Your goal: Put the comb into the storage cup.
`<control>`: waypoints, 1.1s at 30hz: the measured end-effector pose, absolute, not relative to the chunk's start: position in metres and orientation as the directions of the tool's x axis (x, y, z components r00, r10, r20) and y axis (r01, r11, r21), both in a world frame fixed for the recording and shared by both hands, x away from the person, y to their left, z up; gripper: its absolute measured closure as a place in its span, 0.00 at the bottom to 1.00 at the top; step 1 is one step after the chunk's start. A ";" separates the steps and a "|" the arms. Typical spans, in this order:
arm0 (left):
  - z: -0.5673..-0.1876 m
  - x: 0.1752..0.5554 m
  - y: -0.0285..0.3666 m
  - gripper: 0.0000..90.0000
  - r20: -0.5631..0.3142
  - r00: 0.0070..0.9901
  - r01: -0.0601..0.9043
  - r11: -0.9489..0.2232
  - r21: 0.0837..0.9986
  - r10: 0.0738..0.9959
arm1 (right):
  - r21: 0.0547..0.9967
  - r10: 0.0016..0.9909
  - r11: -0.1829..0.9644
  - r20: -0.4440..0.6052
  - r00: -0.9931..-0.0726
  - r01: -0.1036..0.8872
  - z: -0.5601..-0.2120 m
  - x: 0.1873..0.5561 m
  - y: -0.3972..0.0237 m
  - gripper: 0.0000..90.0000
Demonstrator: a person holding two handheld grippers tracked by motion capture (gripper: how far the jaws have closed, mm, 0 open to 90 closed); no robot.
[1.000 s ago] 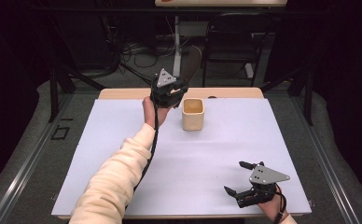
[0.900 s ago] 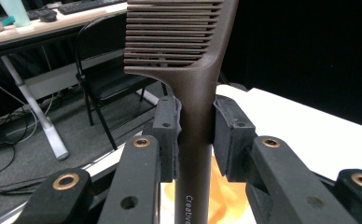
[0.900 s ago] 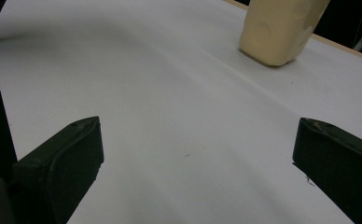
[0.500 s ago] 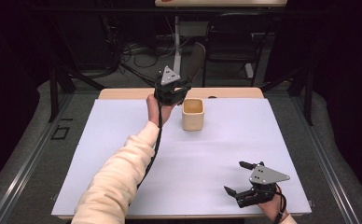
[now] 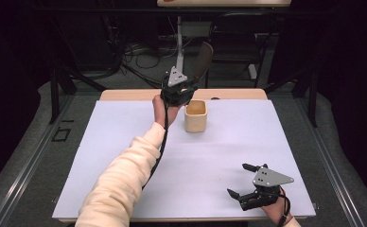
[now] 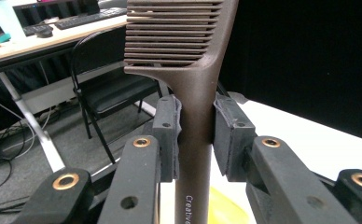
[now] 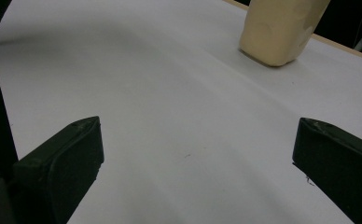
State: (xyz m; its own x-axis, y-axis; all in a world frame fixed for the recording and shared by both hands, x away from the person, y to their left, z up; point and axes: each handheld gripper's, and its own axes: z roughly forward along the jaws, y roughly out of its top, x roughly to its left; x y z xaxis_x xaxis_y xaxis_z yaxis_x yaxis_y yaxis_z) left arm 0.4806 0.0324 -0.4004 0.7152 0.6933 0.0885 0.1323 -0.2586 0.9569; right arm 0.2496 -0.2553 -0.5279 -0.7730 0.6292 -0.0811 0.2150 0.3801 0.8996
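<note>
My left gripper (image 6: 195,135) is shut on the handle of a dark brown comb (image 6: 193,70), which stands upright with its teeth at the top. In the high view this gripper (image 5: 177,91) is raised at the far side of the table, just left of a cream cup (image 5: 195,116); the cup's yellowish rim (image 6: 226,212) lies below the comb's handle. My right gripper (image 5: 242,182) rests near the table's front right edge, jaws wide open with nothing between them (image 7: 198,158). The cup (image 7: 281,28) stands far ahead of it.
A white sheet (image 5: 125,142) covers the table, with a wooden edge (image 5: 125,94) at the back. Behind the table are a black folding chair (image 6: 104,88), cables on the floor and a desk with keyboards (image 6: 76,18).
The left gripper with the comb has shifted slightly to the right, toward the cup. The right gripper has not moved.
</note>
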 end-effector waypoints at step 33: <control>-0.433 0.491 0.021 0.80 0.032 0.718 0.145 -0.194 0.970 0.695 | 0.900 0.627 0.379 -0.078 -0.775 0.215 -0.528 0.249 -0.256 0.02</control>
State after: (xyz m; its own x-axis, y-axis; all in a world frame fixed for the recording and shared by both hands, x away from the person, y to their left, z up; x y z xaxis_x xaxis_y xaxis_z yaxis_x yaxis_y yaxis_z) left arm 0.4912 0.0205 -0.4332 0.7179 0.6954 0.0318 0.1450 -0.1940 0.9702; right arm 0.2489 -0.2556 -0.5277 -0.7753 0.6268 -0.0781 0.2153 0.3785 0.9002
